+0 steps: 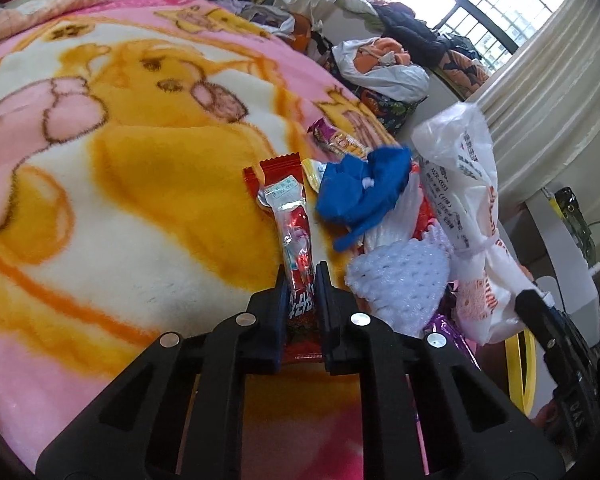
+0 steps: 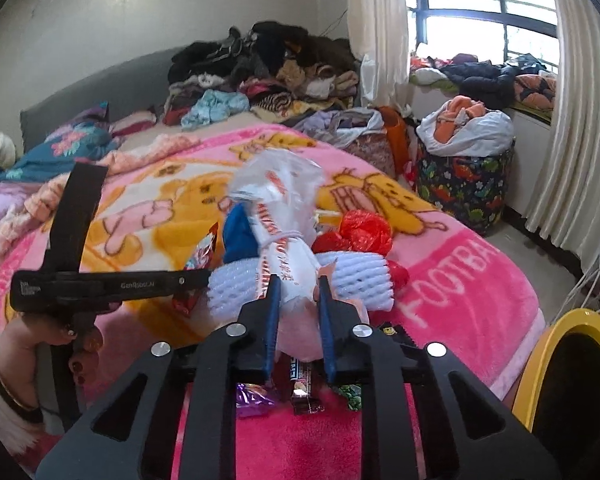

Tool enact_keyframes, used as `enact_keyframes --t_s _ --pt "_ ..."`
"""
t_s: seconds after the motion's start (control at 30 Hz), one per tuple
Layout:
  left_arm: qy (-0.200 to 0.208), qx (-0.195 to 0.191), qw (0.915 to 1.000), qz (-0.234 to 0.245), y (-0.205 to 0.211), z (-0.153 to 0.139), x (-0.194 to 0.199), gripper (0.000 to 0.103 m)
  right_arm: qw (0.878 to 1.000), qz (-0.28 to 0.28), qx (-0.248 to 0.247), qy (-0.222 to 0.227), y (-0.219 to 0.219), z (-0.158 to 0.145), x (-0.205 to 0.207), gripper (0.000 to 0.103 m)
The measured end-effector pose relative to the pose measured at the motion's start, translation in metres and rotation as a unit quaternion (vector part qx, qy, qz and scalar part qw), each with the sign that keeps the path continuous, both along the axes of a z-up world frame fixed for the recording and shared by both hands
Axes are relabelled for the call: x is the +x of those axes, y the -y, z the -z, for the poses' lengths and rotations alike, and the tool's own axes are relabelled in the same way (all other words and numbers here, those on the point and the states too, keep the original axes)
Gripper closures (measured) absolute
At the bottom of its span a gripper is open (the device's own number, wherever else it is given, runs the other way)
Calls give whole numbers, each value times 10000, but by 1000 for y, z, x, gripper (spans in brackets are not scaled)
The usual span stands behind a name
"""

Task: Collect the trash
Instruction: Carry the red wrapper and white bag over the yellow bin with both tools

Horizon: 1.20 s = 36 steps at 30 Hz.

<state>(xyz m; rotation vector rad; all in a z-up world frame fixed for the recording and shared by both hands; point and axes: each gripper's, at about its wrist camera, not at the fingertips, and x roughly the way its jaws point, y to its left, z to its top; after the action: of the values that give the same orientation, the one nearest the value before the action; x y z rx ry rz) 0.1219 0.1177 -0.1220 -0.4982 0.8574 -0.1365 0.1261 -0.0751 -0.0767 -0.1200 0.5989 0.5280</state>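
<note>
My left gripper (image 1: 300, 272) is shut on a red snack wrapper (image 1: 292, 220) that lies lengthwise on the pink cartoon blanket (image 1: 140, 160). My right gripper (image 2: 298, 284) is shut on a knotted white plastic bag (image 2: 284, 216), held up over the trash pile; the same bag shows at the right of the left wrist view (image 1: 468, 208). The pile holds a blue crumpled piece (image 1: 360, 188), white foam fruit netting (image 1: 396, 280), a red plastic bag (image 2: 364, 228) and several small wrappers (image 2: 300, 384). The left gripper's body (image 2: 112, 280) shows at the left of the right wrist view.
A yellow-rimmed bin (image 2: 572, 364) stands off the bed's right corner. A patterned basket of clothes (image 2: 464, 176) sits by the window. Heaps of clothes (image 2: 268, 76) cover the head of the bed. Curtains (image 2: 572, 120) hang at right.
</note>
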Motion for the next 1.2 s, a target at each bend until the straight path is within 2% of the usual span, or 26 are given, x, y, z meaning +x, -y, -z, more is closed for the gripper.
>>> enact_keyframes --t_s 0.3,0.5,0.93,1.2 --pt "625 416 9972 5 9 -41 -23 95 9979 163 542 320 18 -18 -23 87" --pt "966 612 9932 199 29 -67 -34 95 9967 270 645 420 27 -24 -38 87" --pt "1298 716 9864 707 76 -92 -41 95 9920 571 911 659 60 -43 -62 87" --pt "1414 762 9811 1075 108 -99 -42 95 9868 972 1077 715 91 -51 -73 87"
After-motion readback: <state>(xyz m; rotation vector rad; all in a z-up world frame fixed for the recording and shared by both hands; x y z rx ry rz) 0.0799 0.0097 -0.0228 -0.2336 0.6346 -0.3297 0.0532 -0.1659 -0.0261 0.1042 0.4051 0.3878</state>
